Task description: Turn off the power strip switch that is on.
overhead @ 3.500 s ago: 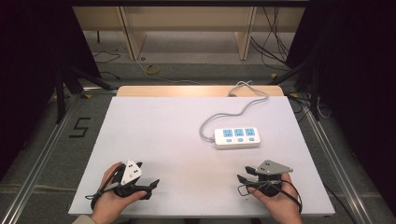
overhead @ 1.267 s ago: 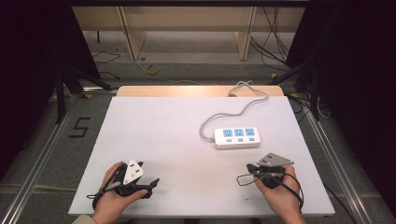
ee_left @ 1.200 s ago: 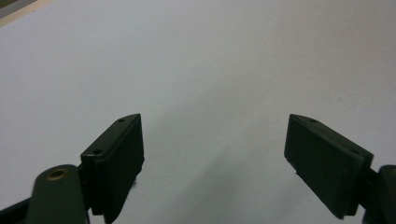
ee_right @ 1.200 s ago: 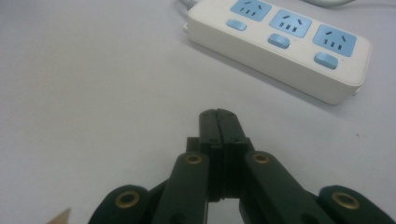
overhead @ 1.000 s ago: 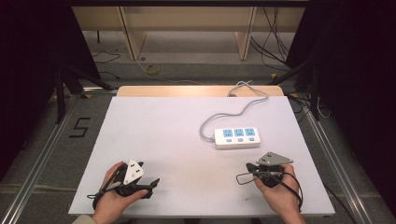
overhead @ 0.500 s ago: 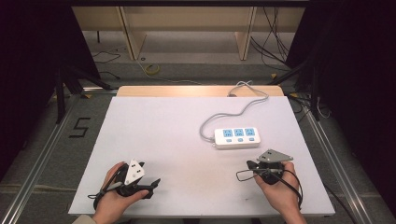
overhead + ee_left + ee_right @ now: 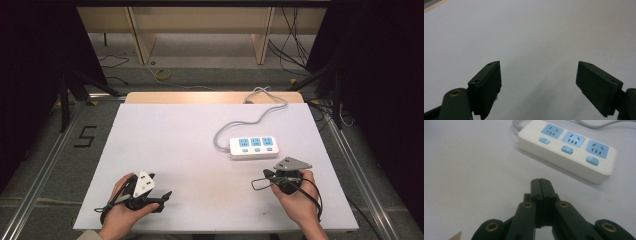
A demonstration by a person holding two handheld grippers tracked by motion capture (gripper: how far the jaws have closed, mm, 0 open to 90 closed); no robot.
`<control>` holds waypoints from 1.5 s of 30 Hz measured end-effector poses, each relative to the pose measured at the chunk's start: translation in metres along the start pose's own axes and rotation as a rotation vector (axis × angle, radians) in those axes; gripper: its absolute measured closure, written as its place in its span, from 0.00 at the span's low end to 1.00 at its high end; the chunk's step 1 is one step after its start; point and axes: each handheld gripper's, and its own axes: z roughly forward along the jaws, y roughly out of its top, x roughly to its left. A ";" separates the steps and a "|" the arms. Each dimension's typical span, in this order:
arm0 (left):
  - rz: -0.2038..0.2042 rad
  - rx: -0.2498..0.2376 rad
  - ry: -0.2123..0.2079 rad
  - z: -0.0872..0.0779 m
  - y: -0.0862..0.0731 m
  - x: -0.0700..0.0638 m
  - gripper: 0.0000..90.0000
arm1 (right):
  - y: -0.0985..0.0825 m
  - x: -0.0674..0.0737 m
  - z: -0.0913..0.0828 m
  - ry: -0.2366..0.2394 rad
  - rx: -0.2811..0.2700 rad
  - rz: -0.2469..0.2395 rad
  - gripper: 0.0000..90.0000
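A white power strip [image 7: 254, 148] with three blue sockets and three blue switches lies right of the table's middle; in the right gripper view the power strip [image 7: 569, 147] sits just ahead of the jaws. My right gripper [image 7: 266, 174] [image 7: 540, 181] rests near the front right of the table, a short way in front of the strip, its jaws shut with nothing between them. My left gripper [image 7: 159, 187] [image 7: 539, 67] lies at the front left, held by a hand, jaws wide open over bare table.
The strip's grey cord [image 7: 250, 120] curls toward the far edge of the white table [image 7: 180, 140] and drops off it. Metal rails run along both sides of the table, and wooden furniture legs and loose cables stand on the floor behind it.
The right gripper has crept a little farther from the front edge, toward the power strip, since the earliest frame. The left gripper has stayed put.
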 end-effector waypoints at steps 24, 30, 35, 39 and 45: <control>0.013 0.003 0.001 0.002 0.004 -0.002 0.23 | 0.003 -0.003 0.001 -0.006 -0.004 0.002 1.00; 0.020 -0.002 -0.020 0.007 0.009 -0.004 0.23 | 0.009 -0.006 -0.002 -0.027 -0.018 0.011 1.00; 0.037 -0.003 -0.031 0.010 0.012 -0.005 0.23 | 0.013 -0.007 0.000 -0.030 -0.014 0.009 1.00; 0.036 -0.005 -0.028 0.009 0.011 -0.006 0.23 | 0.015 -0.008 0.002 -0.026 -0.009 0.012 1.00; 0.030 -0.001 -0.024 0.008 0.010 -0.004 0.23 | 0.019 -0.010 0.007 -0.021 0.001 0.016 1.00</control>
